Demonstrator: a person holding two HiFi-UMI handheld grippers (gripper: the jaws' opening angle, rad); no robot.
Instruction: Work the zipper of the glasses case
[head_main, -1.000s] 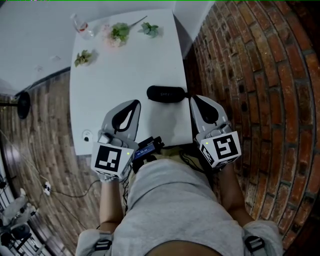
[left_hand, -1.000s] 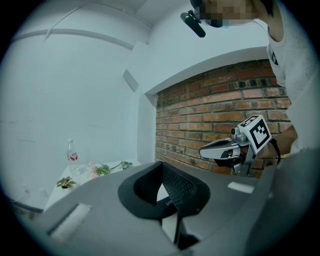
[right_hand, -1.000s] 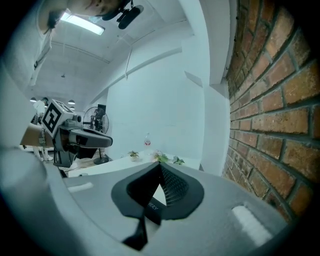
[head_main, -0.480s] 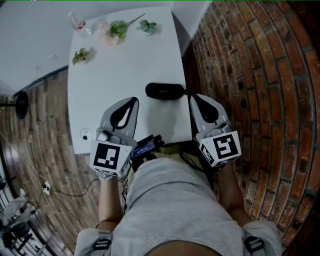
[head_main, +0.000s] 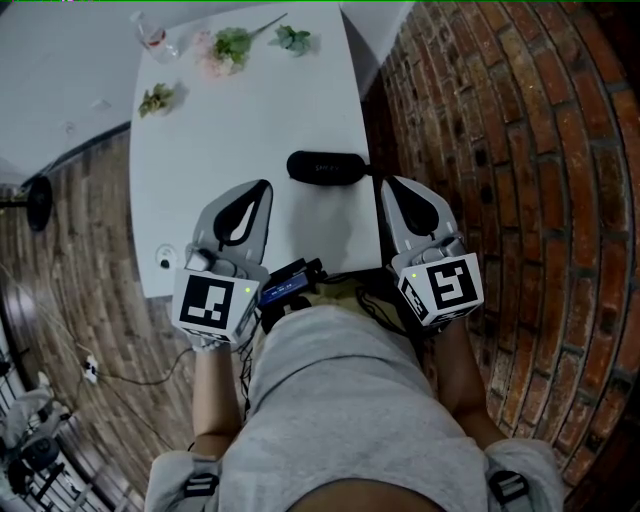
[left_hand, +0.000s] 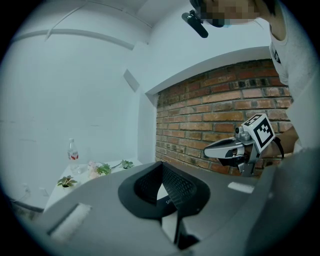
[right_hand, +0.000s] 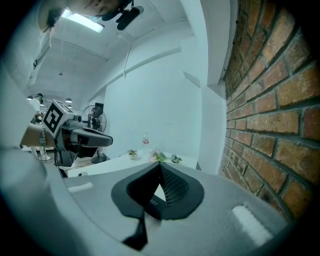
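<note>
The black oblong glasses case (head_main: 327, 167) lies crosswise on the white table (head_main: 240, 130), close to its right edge. My left gripper (head_main: 262, 186) hovers over the table's near part, its tip just left of the case and nearer to me, jaws shut with nothing held. My right gripper (head_main: 386, 184) is also shut and empty, its tip just off the case's right end, past the table's edge. In the left gripper view the shut jaws (left_hand: 161, 164) point along the table, with the right gripper (left_hand: 235, 148) alongside. The right gripper view shows its own shut jaws (right_hand: 160, 164) and the left gripper (right_hand: 80, 136).
A plastic bottle (head_main: 152, 38), flowers (head_main: 232, 45) and leafy sprigs (head_main: 155, 98) lie at the table's far end. A small round object (head_main: 165, 262) sits at the near left corner. A brick surface (head_main: 520, 150) borders the table's right side. A small device (head_main: 290, 283) hangs at the person's waist.
The table and case have slid slightly up and left in the head view. Both grippers stay shut and hold nearly the same places beside the case.
</note>
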